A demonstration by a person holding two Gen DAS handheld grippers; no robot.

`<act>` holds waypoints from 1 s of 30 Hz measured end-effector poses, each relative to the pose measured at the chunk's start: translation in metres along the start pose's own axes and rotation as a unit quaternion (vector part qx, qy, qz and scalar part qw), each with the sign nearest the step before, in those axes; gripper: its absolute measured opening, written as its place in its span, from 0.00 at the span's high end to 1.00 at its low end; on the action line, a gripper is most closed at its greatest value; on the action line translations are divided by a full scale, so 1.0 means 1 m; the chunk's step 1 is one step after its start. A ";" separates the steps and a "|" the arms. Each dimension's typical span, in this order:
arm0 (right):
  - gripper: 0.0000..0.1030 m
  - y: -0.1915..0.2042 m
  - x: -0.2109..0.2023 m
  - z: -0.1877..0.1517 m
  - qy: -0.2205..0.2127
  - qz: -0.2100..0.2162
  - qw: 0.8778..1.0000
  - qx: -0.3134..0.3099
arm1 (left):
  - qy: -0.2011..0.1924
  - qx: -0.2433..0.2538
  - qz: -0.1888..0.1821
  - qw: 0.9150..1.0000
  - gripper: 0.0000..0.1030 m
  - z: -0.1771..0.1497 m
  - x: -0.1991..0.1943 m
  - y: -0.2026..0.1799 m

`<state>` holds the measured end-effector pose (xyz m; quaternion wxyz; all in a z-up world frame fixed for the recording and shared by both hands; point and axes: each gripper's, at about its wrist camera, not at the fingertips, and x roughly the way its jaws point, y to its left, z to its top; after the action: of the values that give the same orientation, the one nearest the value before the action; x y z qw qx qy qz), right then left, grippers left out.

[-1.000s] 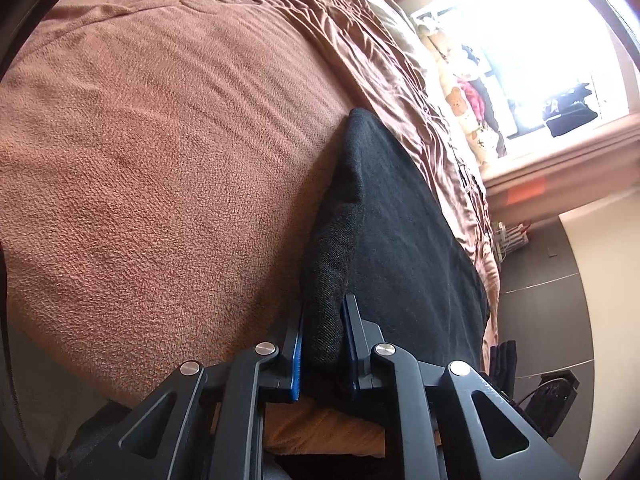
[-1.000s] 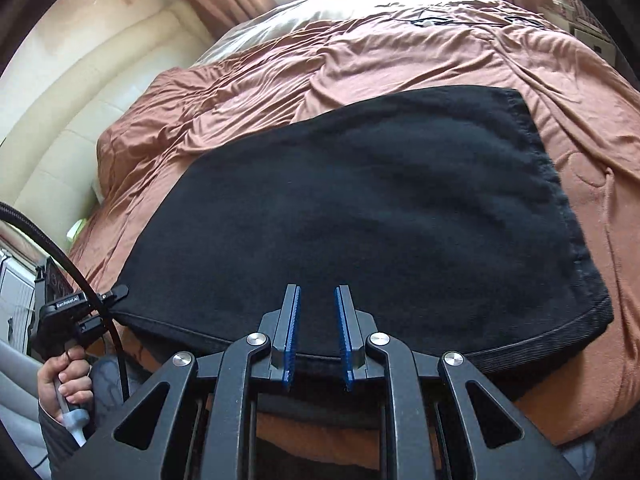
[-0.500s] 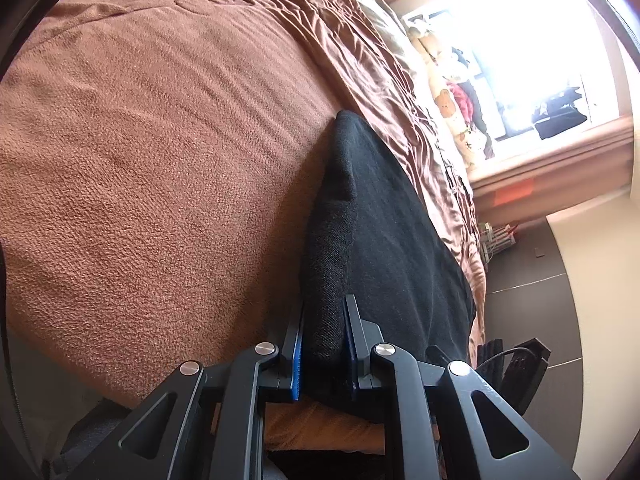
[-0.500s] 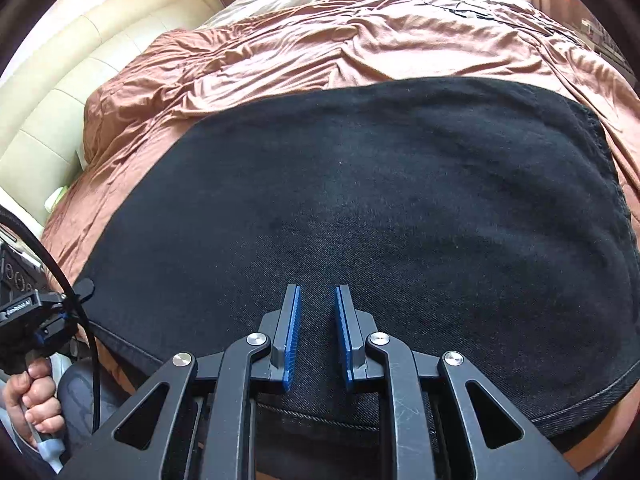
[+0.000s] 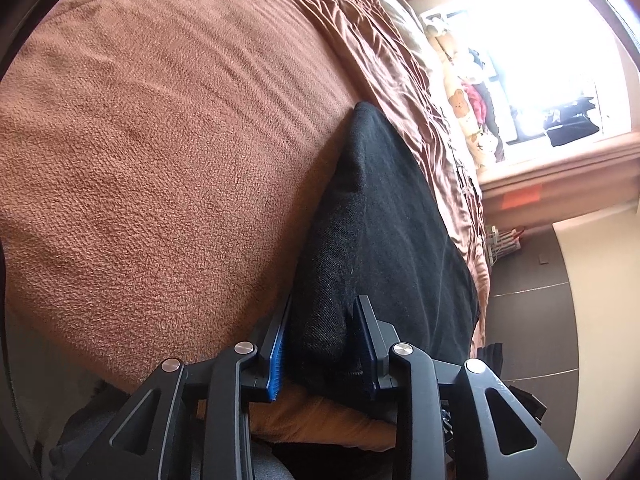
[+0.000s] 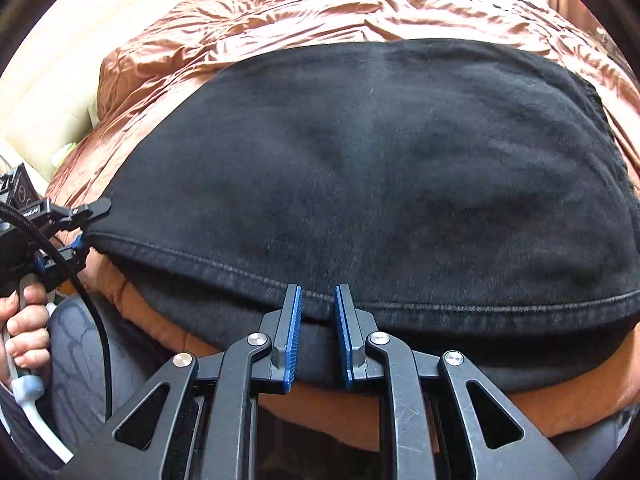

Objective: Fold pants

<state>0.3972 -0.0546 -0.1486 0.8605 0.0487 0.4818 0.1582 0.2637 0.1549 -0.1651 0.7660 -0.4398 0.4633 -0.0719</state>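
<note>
Black denim, the pants, lie folded into a broad slab on the brown blanket, straight ahead of my right gripper and running off to its left as far as my left gripper.

Left gripper: its jaws have just been opening, the corner fold of the pants sits between them, and the pads look slack against the cloth rather than pinching. I read that as a release.

Right gripper: jaws narrowly parted and astride the stitched hem on the near edge; I cannot tell whether the pads actually bite the fabric.

Beyond the pants is crumpled satin bedding. Far left of my right gripper, a hand holds the other tool's handle.

Judgement: the fold is being set down. To do it well, let the left corner drop clear before pulling away, keep the hems stacked, and back both jaws out low so nothing drags.
</note>
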 end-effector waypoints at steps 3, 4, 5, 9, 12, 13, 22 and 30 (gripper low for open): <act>0.93 -0.003 -0.004 0.007 -0.002 0.004 1.000 0.004 | -0.001 -0.001 0.003 1.000 0.69 -0.001 0.000 0.000; 0.94 -0.005 -0.006 0.010 -0.007 0.005 1.000 0.005 | -0.003 -0.003 0.003 1.000 0.69 -0.001 0.000 0.000; 0.94 -0.007 -0.008 0.010 -0.012 0.004 1.000 0.007 | -0.003 -0.004 0.003 1.000 0.69 -0.001 0.001 -0.001; 0.94 -0.010 -0.005 0.021 -0.021 -0.005 1.000 0.009 | -0.005 -0.005 0.008 1.000 0.68 -0.001 0.002 -0.002; 0.94 -0.011 0.006 0.031 -0.017 -0.013 1.000 0.008 | -0.006 -0.006 0.009 1.000 0.68 -0.001 0.005 -0.004; 0.94 -0.011 0.010 0.034 -0.015 -0.016 1.000 0.008 | -0.006 -0.007 0.009 1.000 0.68 -0.001 0.005 -0.004; 0.94 -0.020 0.034 0.073 -0.016 -0.030 0.999 0.014 | -0.002 -0.015 0.014 1.000 0.68 0.005 0.013 -0.004; 0.97 -0.030 0.058 0.109 -0.005 -0.034 0.999 0.022 | -0.008 -0.023 0.012 1.000 0.68 0.005 0.011 0.000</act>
<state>0.5243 -0.0572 -0.1447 0.8664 0.0523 0.4823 0.1180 0.2741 0.1525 -0.1712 0.7599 -0.4525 0.4643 -0.0480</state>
